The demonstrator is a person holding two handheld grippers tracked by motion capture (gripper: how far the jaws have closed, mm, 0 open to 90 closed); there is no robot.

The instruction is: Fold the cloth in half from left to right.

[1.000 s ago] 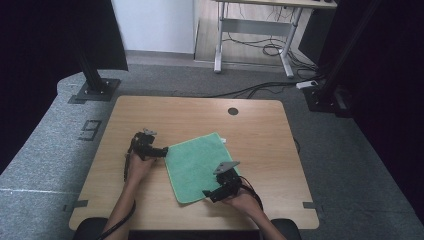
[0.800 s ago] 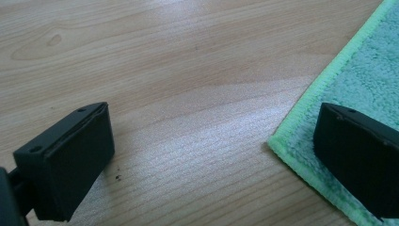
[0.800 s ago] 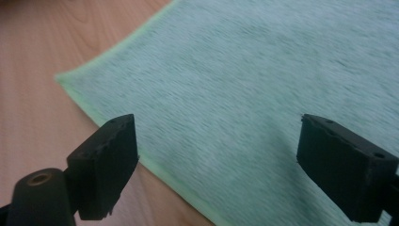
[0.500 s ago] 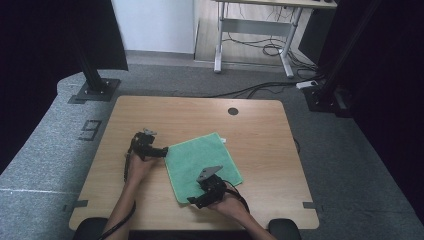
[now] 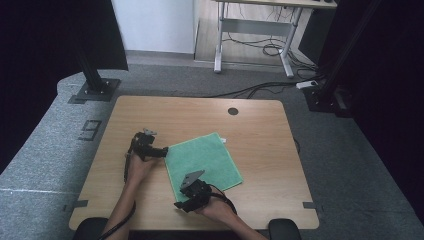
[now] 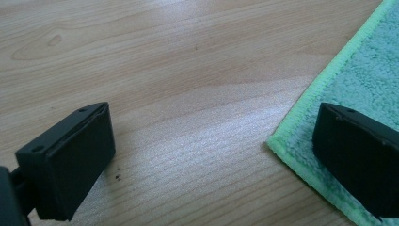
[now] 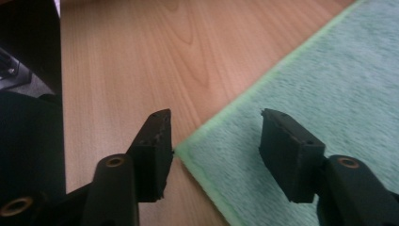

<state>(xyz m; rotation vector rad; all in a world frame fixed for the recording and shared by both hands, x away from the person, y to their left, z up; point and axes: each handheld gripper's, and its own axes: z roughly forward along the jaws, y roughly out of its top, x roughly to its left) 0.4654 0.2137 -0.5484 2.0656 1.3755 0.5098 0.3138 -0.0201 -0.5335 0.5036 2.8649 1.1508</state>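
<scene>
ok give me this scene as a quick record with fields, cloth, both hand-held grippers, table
cloth: green square microfibre cloth, lying flat, one layer, lighter green stitched edge
surface: light wooden table with a round cable hole
left hand-held gripper: jaws wide apart, at the cloth's left corner, one jaw over the cloth, the other over bare wood
right hand-held gripper: jaws have just been closing, they straddle the cloth's near corner, pads not yet pressing on it
cloth held: no, nothing is lifted
</scene>
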